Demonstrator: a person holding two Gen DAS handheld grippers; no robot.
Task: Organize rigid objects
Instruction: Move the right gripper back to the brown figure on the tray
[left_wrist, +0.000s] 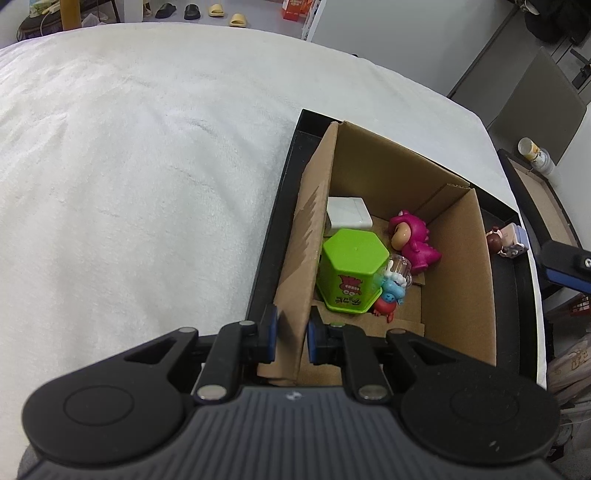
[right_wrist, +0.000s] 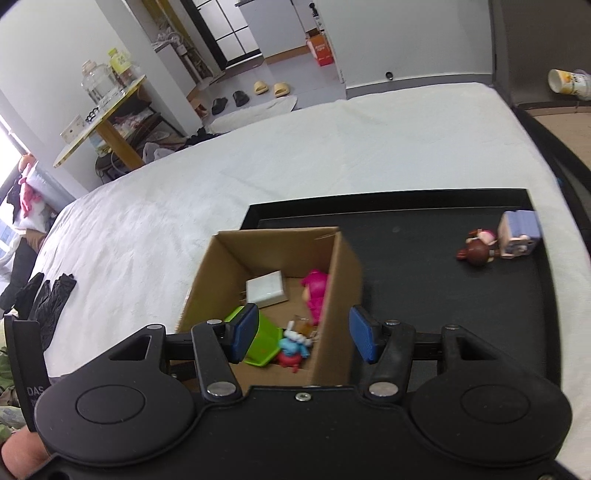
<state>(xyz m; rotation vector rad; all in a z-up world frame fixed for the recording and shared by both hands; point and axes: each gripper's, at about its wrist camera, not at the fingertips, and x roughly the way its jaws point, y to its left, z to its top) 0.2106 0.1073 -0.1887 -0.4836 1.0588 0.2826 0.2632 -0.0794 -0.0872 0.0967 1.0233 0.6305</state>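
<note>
Jaws, left: left gripper pinched narrow on the near left wall of the cardboard box, one blue pad on each side of the wall.
Jaws, right: right gripper parted, nothing between its pads; it hangs above the box's near edge.
Bed cover: white cloth spreads to the left, with black gloves lying on it at the far left in the right wrist view.
Tray: black tray on the cloth; the box stands in its left part.
Box contents: white block at the back, green hexagonal tub in front of it, small blue and red figure beside the tub, pink dinosaur figure to the right.
Tray, right end: a brown-haired doll figure lies on its side, well apart from the box.
</note>
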